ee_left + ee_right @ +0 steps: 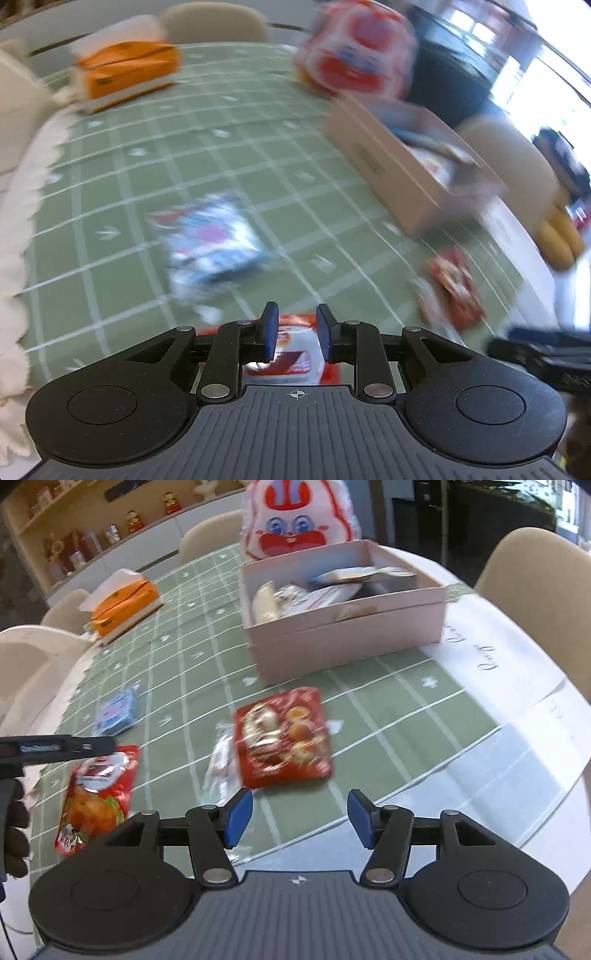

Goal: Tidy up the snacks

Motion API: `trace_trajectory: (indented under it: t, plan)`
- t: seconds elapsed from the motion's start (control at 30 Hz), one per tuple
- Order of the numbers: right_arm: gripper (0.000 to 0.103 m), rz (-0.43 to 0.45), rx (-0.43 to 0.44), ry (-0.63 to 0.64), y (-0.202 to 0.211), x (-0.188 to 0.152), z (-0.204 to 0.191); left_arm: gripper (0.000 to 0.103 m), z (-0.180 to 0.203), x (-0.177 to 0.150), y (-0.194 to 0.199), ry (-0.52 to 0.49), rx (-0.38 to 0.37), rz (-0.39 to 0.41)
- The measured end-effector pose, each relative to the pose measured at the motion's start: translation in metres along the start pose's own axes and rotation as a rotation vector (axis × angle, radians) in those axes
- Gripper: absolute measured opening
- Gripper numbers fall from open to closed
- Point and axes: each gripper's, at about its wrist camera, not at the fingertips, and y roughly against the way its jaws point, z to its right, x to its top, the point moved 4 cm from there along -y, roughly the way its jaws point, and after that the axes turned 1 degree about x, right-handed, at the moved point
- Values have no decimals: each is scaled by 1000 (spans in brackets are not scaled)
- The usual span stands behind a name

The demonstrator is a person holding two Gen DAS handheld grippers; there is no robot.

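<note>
Red snack bag (295,347) sits between my left tool's (295,332) blue pads, not squeezed; my right tool (300,818) is wide apart above the green tabletop (388,709)

Green white-gridded tablecloth (388,709), red snack packet (284,738), orange box (123,602).

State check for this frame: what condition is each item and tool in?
Box: open, partly filled with snacks.
Red pack: flat on the cloth, outside the box.
Blue pack: flat on the cloth.
Red pouch: under the left tool.
Left tool: nearly shut, grip unclear.
Right tool: open, empty.
</note>
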Motion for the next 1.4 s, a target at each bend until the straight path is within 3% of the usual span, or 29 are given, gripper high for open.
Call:
trace_trajectory:
  t: [0.1, 0.23, 0.4, 0.7, 0.87, 1.07, 1.17, 1.3, 1.4]
  plan:
    - [57, -24, 16, 39, -10, -6, -18, 26, 7, -10, 15, -6, -56, 9]
    - [65, -29, 10, 40, -19, -10, -34, 26, -13, -12, 44, 48, 4, 74]
    - [65, -27, 36, 87, -22, -10, -61, 26, -45, -21, 54, 123, 83, 53]
    - [65, -50, 84, 201, -25, -23, -117, 26, -58, -37, 58, 143, 49, 33]
    - [73, -66, 66, 233, -30, -34, -129, 26, -63, -14, 55, 186, 2, 113]
    - [81, -38, 25, 275, -31, -43, -137, 26, -78, 46, 25, 186, 46, 189]
    - [83, -19, 22, 293, -28, -49, -137, 26, -88, 66, -3, 174, 72, 163]
    - [87, -13, 25, 299, -25, -54, -130, 26, -93, 62, -28, 174, 87, 110]
    - [103, -22, 72, 276, -24, -58, -126, 27, -79, 50, -26, 62, 83, 118]
